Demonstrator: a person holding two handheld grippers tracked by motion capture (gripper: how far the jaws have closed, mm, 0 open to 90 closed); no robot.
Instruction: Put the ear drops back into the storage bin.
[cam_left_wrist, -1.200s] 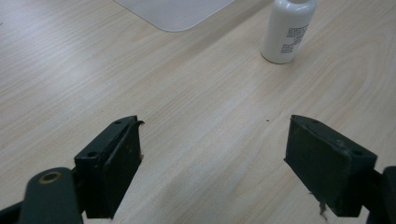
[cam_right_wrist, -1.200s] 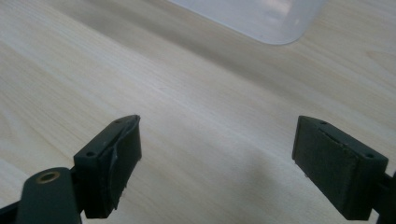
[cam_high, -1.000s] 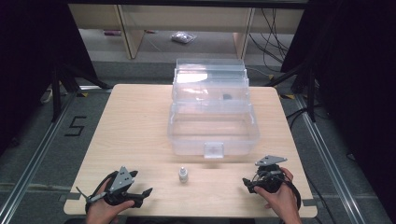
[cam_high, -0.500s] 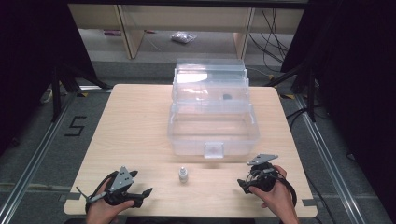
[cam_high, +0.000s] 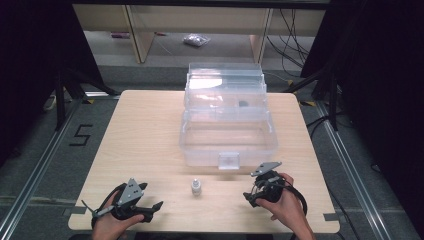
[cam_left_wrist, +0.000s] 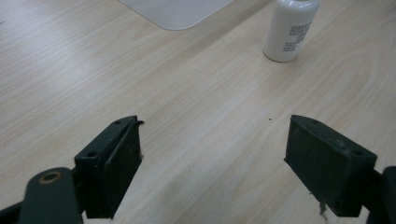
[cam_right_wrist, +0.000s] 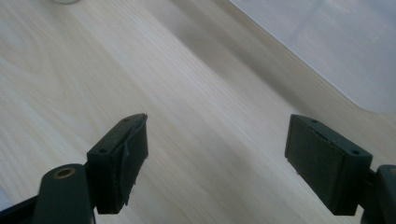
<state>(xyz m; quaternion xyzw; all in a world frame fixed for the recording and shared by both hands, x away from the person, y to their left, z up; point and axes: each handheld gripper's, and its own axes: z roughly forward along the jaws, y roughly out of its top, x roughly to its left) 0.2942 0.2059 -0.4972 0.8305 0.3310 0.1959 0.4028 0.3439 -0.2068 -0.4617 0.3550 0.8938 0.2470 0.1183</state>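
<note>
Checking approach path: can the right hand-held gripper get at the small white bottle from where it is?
Probably yes. The right hand-held gripper is open, nothing between its jaws, and only bare table lies between it and the small white bottle.

bench: I see a pale wood-grain bench (cam_high: 150, 130) | floor: grey floor (cam_high: 45, 165) with a black "5" mark (cam_high: 80, 135) | rear: light wooden shelf unit (cam_high: 135, 30), a clear bag (cam_high: 196, 40) beneath | right: black cables (cam_high: 295, 35) | sides: dark
</note>
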